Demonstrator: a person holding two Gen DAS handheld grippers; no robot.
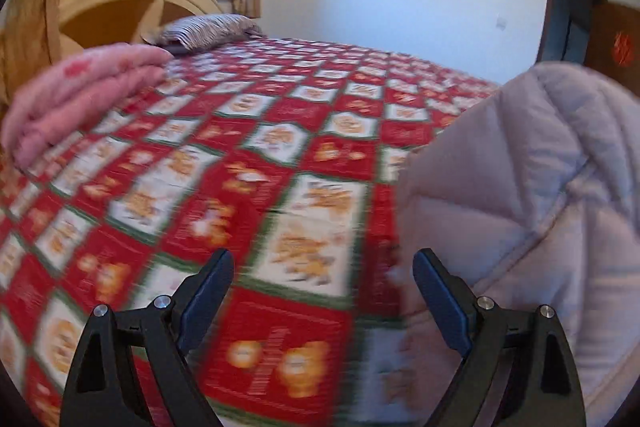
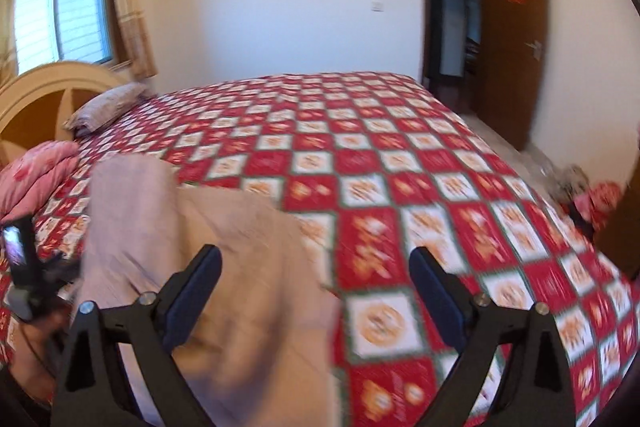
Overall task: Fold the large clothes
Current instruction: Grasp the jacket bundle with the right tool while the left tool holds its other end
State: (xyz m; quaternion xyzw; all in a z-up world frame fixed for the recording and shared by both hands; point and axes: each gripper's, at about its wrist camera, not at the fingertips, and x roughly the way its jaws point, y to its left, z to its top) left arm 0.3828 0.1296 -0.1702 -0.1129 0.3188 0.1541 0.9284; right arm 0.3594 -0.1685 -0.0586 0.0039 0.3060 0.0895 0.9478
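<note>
Both grippers are wide open right now and holding nothing. The left gripper (image 1: 323, 275) has its 2 fingers spread over bare bedspread (image 1: 240, 163), and the coat (image 1: 528, 195), a pale quilted puffer thing, sits bunched up just to its right, close to the right finger but I can't tell if it's actually touching. From the right wrist view, the right gripper (image 2: 316, 271) hangs over the near edge of the bed with the coat (image 2: 192, 251) under and behind its left finger, spreading off toward the left gripper (image 2: 24, 267), which you can see at the far left edge.

Everything's pretty blurry, so both hands look like they're in motion, but I can't say which way.

So the coat is in a lump on the near side of the bed, between the 2 grippers, not laid flat at all. My guess is we're at the very start of a fold, or between grabs: nothing pinched yet, no neat crease visible.

Next move probably needs each gripper to find a proper edge, like a hem or shoulder, and clamp it. Puffy fabric is thick and slippery, so a shallow pinch will likely slide off. There's plenty of free bedspread ahead to spread it on.

Further out: a folded pink blanket (image 1: 80, 95) on the left, a pillow (image 1: 208, 31) by the headboard (image 1: 120, 7), a window (image 2: 60, 11), and an open door (image 2: 512, 39) on the far right.
</note>
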